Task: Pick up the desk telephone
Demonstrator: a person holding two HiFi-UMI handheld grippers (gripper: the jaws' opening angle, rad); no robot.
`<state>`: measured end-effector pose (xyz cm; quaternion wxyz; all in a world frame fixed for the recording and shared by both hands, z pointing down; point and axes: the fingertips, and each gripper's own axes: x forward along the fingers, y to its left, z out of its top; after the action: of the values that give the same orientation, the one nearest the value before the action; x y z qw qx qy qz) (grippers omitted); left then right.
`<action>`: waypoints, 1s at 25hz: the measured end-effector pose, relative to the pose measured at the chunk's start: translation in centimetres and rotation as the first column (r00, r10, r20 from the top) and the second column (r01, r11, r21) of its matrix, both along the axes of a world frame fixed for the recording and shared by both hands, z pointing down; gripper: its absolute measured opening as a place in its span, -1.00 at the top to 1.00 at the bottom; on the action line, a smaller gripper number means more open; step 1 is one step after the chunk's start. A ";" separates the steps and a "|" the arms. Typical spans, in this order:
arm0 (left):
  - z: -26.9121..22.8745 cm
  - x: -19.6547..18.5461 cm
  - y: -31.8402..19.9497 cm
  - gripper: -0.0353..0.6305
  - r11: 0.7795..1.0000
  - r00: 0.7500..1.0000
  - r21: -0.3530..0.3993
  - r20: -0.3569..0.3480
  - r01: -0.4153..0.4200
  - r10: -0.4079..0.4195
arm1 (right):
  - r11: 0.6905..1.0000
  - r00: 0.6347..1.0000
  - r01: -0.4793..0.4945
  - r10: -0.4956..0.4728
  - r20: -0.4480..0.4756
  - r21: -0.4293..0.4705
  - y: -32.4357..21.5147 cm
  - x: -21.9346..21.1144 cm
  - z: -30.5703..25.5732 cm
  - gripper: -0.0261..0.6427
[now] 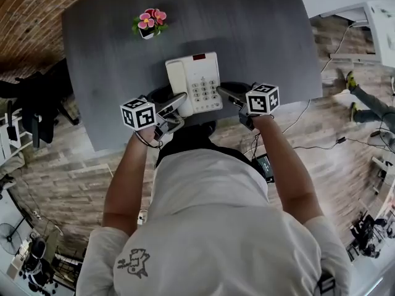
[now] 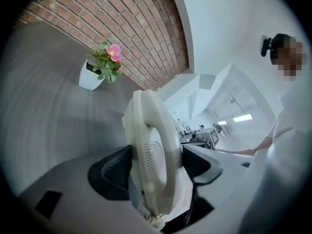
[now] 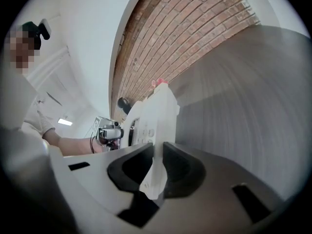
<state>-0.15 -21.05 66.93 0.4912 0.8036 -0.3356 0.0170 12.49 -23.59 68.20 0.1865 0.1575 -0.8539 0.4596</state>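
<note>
Left to right, as it stands:

- Flower pot (image 1: 148,23): pink blooms in a white pot, at the far left of the dark grey worktop (image 1: 259,29), well apart from everything else. The left gripper view shows it against a brick wall (image 2: 122,28), which the head view shows only as a corner.
- Left gripper (image 1: 176,111): jaws spread wide and pressed on the handset side of the desk telephone (image 1: 193,82). Only its own view shows the handset's slotted grille between the pads and the coiled cord at the bottom.
- Desk telephone: white, near the middle of the worktop by its front edge, held from both sides. Only the head view shows the keypad and the small red window. No view shows whether the base is clear of the worktop.
- Right gripper (image 1: 233,98): jaws nearly together, pinching the telephone's thin right edge, seen plainly in its own view. From above, the marker cube covers the grip.
- Wood-pattern floor with loose cables: head view only.
</note>
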 end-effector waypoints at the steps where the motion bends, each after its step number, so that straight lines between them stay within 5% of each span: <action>1: -0.5 0.3 0.4 -0.12 1.000 1.000 0.009 0.005 -0.004 0.004 | 1.000 1.000 -0.005 0.005 0.002 0.009 0.5 0.3 -0.5 0.72; 25: -4.9 0.7 2.9 -0.11 0.998 0.999 0.065 0.034 -0.001 -0.001 | 0.993 0.996 -0.069 0.064 0.054 0.093 2.7 0.9 -5.4 0.72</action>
<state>0.58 -18.11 61.99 0.4591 0.8187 -0.3444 0.0199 13.42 -20.94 62.85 0.1415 0.1826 -0.8735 0.4285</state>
